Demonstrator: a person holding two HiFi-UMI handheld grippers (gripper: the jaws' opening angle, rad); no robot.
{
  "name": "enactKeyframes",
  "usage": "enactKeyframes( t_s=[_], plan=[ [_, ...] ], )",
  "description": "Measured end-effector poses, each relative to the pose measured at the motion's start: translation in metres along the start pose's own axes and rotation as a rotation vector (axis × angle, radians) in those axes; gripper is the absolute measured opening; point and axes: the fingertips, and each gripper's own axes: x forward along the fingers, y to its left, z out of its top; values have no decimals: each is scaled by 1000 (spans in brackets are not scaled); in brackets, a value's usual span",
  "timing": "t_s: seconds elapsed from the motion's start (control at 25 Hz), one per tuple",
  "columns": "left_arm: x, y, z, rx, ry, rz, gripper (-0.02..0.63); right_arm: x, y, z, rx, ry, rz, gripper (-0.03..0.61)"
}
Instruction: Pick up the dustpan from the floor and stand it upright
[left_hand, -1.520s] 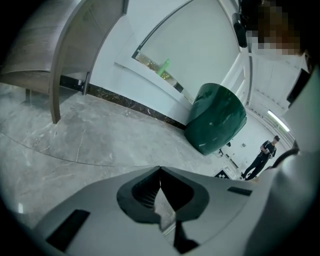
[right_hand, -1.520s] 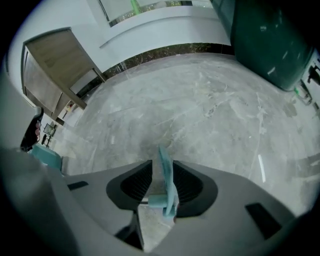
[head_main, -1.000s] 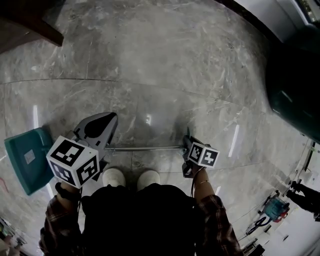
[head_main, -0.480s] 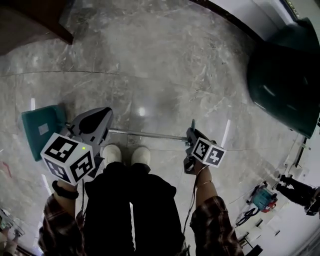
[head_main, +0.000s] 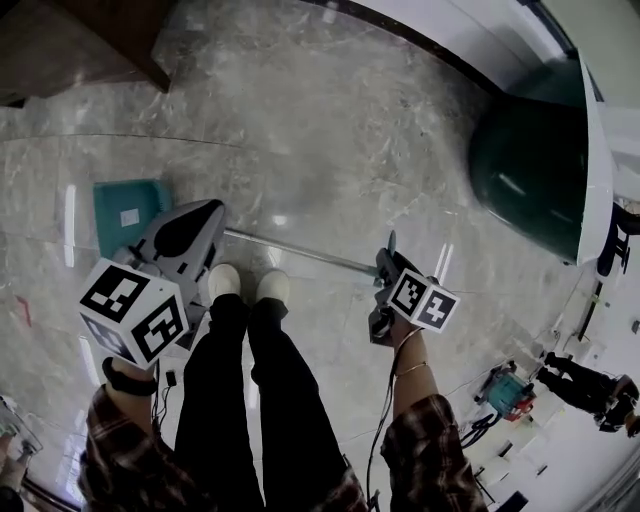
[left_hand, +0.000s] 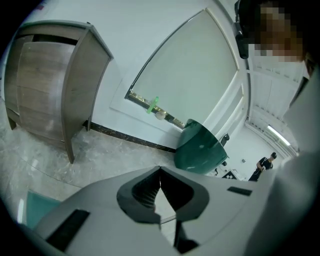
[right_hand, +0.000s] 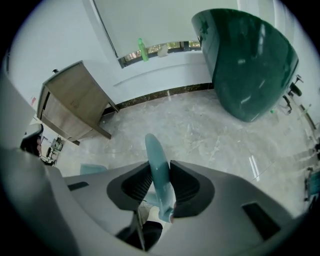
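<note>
dustpan (head_main: 125, 215) now nearer wooden cabinet (head_main: 80, 40)

Bright light glints off the polished floor (head_main: 300, 130); fisheye edges curve and darken.

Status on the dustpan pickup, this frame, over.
Right gripper shut on teal handle. Left gripper fingers together, empty. Dustpan not upright yet, pole crosswise. Green bin far right, clear.

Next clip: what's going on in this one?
A person standing on a marble floor holds a long-handled dustpan with both grippers. The right gripper is clamped on the teal handle end. The left gripper is shut around the metal pole near the pan. The pole runs sideways in front of the person's shoes, not yet upright.
</note>
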Motion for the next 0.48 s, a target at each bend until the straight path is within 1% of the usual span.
enactKeyframes(
  t_s=[0.12,0.24,0.36,0.48],
  plan=[
    [-20,-23,20,18,-10,3,12,-36,23,15,-37,-24,23,118],
    [-36,-47,40,28,-28,6,11,-67,53,24,-110,-17,67,126],
    [-55,-70,60,30,-55,10,11,-97,89,27,-145,4,127,135],
    [-84,-86,79,28,-92,19,11,-122,132,33,-170,-2,184,141]
  ],
)
